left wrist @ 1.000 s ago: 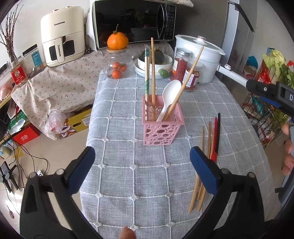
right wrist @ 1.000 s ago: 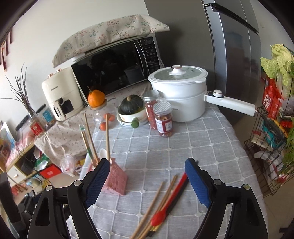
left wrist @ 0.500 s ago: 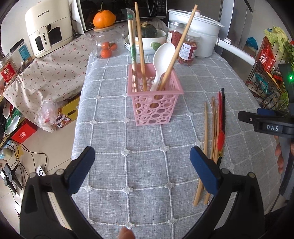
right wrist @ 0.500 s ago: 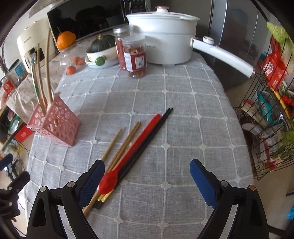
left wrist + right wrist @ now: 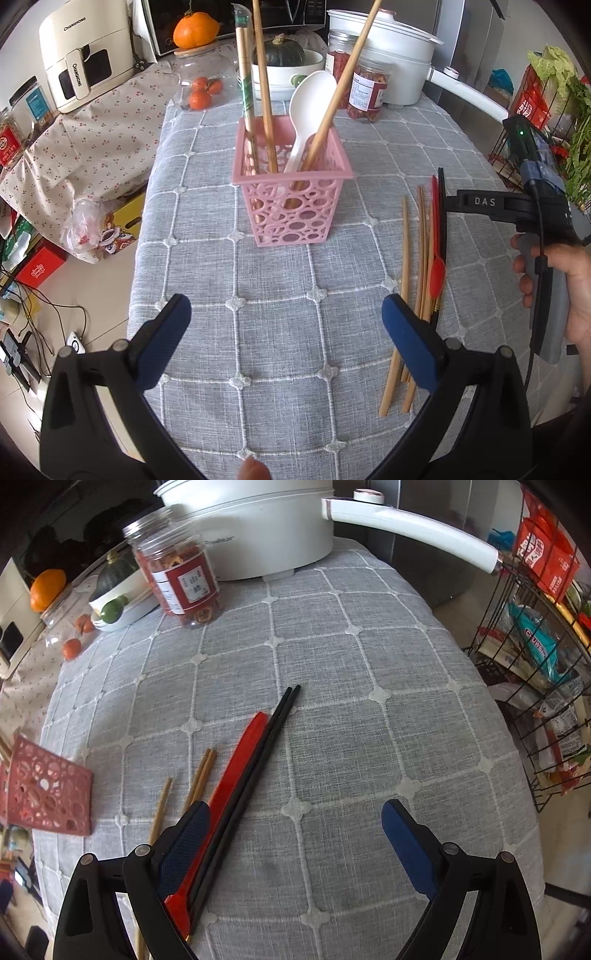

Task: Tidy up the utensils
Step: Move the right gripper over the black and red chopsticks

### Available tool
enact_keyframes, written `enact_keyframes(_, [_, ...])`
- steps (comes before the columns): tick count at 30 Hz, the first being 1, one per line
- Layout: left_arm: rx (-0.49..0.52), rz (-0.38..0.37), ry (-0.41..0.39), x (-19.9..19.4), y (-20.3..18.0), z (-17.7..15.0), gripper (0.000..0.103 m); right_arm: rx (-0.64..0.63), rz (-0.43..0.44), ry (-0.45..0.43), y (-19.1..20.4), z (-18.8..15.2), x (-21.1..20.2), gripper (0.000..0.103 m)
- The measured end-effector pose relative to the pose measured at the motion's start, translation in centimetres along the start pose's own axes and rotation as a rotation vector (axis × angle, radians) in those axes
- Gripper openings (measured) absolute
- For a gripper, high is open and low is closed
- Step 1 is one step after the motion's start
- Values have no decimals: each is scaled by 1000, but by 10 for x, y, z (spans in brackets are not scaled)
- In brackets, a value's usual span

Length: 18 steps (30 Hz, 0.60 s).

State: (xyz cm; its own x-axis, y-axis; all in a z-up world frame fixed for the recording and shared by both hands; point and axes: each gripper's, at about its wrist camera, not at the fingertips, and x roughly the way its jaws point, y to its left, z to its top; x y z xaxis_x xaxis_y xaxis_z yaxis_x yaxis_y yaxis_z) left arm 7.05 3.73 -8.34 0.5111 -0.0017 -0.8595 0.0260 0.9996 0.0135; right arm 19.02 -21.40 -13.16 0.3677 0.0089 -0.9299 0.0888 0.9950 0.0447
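A pink basket (image 5: 291,195) is standing mid-table, holding wooden chopsticks (image 5: 258,85) and a white spoon (image 5: 308,110), while loose wooden chopsticks (image 5: 404,266), a red spoon (image 5: 236,775) and black chopsticks (image 5: 258,760) are lying near the right edge of the table (image 5: 369,738). Both the left gripper (image 5: 286,339) and right gripper (image 5: 293,843) are hovering with fingers spread, gripping nothing. Jars (image 5: 181,579), a white pot (image 5: 258,535) and a bowl are crowding the far edge, and a wire rack (image 5: 535,672) is standing beside the grey-clothed table.

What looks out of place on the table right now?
Loose utensils lie flat on the tablecloth right of the pink basket: wooden chopsticks, a red spoon and black chopsticks. The others stand in the basket. Both grippers are open and empty.
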Motion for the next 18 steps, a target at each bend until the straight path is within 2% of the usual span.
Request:
enact_keyframes(6, [2,-5,6,1,1,-1,102,6,-20,14,2,3,17,94])
enact_keyframes(18, [-8,-19,1,-1,4,-1,102,3,-25,35,1,1,12,87])
